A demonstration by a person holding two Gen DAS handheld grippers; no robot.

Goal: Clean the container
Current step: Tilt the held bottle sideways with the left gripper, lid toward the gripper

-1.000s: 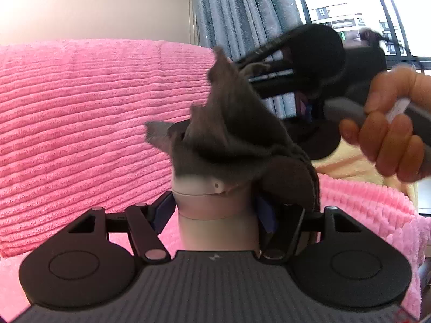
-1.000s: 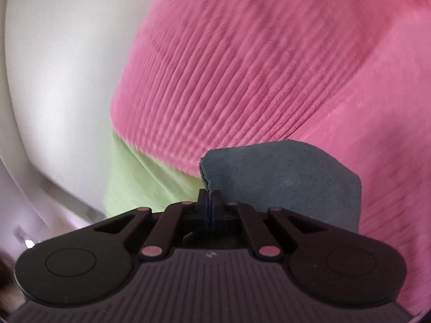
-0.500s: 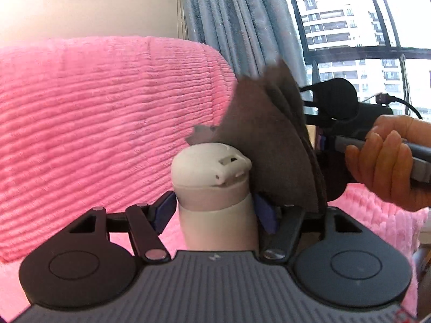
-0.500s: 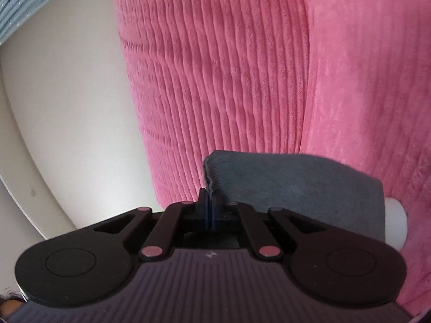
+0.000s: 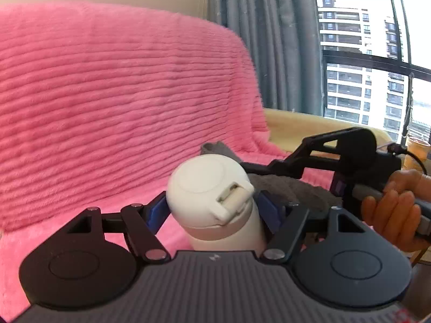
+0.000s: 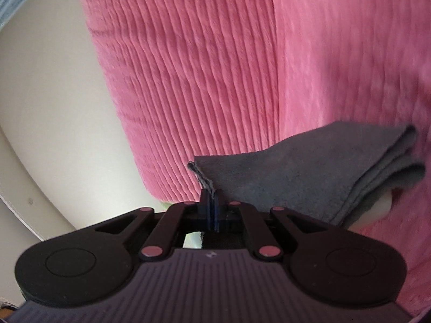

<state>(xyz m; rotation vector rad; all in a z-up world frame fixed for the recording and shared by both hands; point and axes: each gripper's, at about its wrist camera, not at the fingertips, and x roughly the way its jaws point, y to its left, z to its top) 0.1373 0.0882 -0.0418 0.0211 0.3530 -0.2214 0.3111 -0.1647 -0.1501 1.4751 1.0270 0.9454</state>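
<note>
- Two hand-held grippers are at work over a pink ribbed blanket (image 5: 113, 102) that covers the seat and backrest behind them.
- Left hand-held gripper (image 5: 214, 211): its blue-padded fingers (image 5: 157, 211) are clamped on either side of a white container (image 5: 212, 202), a flask-like bottle with a domed lid and a flip latch facing the camera at about 4 o'clock on the lid.
- The container sits at the centre of the left wrist view, tilted slightly with its top leaning toward 11 o'clock.
- Right hand-held gripper (image 6: 211, 199): its fingers are pressed together, pinching the corner of a folded grey cloth (image 6: 301, 172).
- In the right wrist view the cloth spreads from the fingertips out toward 3 o'clock, in several layers, and a small pale rounded patch (image 6: 379, 207) shows under its lower edge; whether the cloth touches it there is unclear.
- From the left wrist view the cloth (image 5: 293, 188) lies at 3 o'clock of the container, just behind and beside it, with one corner showing at 12 o'clock above the lid.
- The person's right hand (image 5: 396, 210) grips the handle at 3 o'clock in the left wrist view.
- Grey-blue curtains (image 5: 264, 43) and a window (image 5: 371, 62) with apartment blocks fill the 1 to 2 o'clock area, and a pale yellow cushion (image 5: 309, 126) lies below them.
</note>
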